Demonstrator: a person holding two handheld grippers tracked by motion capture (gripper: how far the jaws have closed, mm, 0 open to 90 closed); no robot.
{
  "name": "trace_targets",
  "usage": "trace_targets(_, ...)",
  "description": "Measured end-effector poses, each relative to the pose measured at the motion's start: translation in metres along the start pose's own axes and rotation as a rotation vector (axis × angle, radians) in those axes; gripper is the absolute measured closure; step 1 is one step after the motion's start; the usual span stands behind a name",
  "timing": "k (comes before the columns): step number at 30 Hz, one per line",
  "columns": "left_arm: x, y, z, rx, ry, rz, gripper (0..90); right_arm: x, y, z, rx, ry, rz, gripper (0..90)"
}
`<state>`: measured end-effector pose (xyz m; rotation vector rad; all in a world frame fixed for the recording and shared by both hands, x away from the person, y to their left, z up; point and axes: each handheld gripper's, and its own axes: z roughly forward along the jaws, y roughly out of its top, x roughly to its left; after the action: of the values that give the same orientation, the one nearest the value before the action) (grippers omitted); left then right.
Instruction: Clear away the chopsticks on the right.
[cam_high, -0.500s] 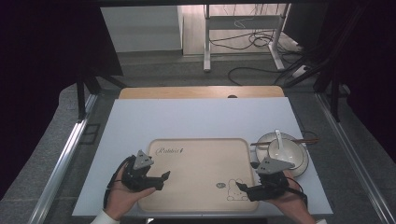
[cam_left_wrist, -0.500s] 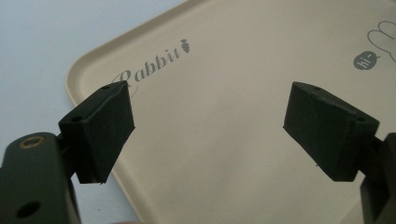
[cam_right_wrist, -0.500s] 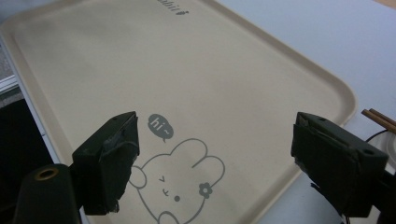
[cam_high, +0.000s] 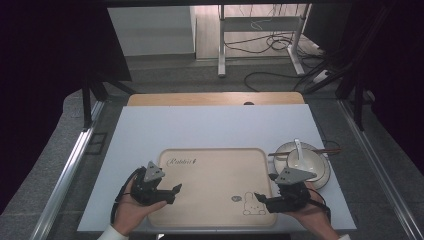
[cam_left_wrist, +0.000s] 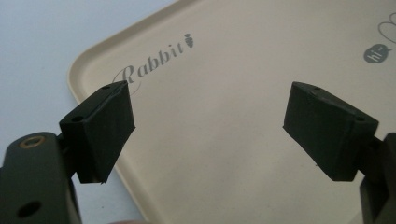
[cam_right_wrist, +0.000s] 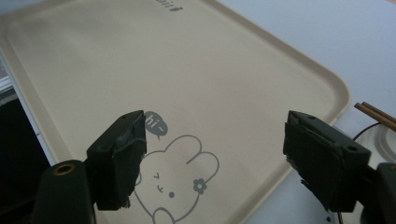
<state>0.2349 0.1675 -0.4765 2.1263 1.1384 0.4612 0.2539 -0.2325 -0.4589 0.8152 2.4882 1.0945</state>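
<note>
A beige tray (cam_high: 215, 170) printed with the word "Rabbit" and a small rabbit drawing lies flat on the white table (cam_high: 210, 127), near the person's edge. The left gripper (cam_high: 174, 190) hovers over the tray's near left part, its jaws spread wide with nothing between them; in the left gripper view the tray (cam_left_wrist: 224, 121) passes under both jaws, its rounded corner just beyond the left one. The right gripper (cam_high: 260, 198) hangs over the tray's near right corner, beside the rabbit drawing, its jaws also wide apart and empty. In the right gripper view the rabbit drawing (cam_right_wrist: 180, 182) sits between the jaws. Just to the right of the tray stands a white bowl (cam_high: 306, 162) on a plate (cam_high: 324, 176), a white spoon (cam_high: 298, 148) resting in the bowl and chopsticks (cam_high: 330, 149) lying by the plate.
</note>
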Motion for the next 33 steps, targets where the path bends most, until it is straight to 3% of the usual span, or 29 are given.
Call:
trace_targets(9, 0.001, -0.001, -0.002, 0.006, 0.005, 0.02, 16.6, -0.002, 0.007, -0.003, -0.002, 0.01, -0.001, 28.5)
trace_targets(15, 0.004, -0.001, -0.003, 0.001, 0.003, 0.014, 16.3, -0.006, 0.027, -0.011, -0.002, 0.001, -0.014, 30.1)
trace_targets(19, 0.004, -0.001, -0.002, 0.01, 0.003, 0.018, 16.3, -0.018, 0.048, -0.019, -0.009, 0.003, -0.008, 32.7)
trace_targets(27, 0.004, -0.001, 0.001, 0.023, 0.003, 0.021, 16.1, -0.046, 0.067, -0.029, 0.017, -0.01, -0.01, 33.3)
trace_targets(28, 0.004, -0.001, 0.001, 0.024, 0.006, 0.023, 16.2, -0.056, 0.07, -0.033, 0.005, -0.029, 0.004, 33.4)
trace_targets(31, 0.004, -0.001, 0.001, 0.018, 0.008, 0.018, 16.2, -0.066, 0.071, -0.037, -0.002, -0.035, 0.027, 33.7)
trace_targets(33, 0.004, -0.001, 0.001, 0.022, 0.011, 0.019, 16.2, -0.08, 0.07, -0.043, -0.001, -0.047, 0.052, 34.0)
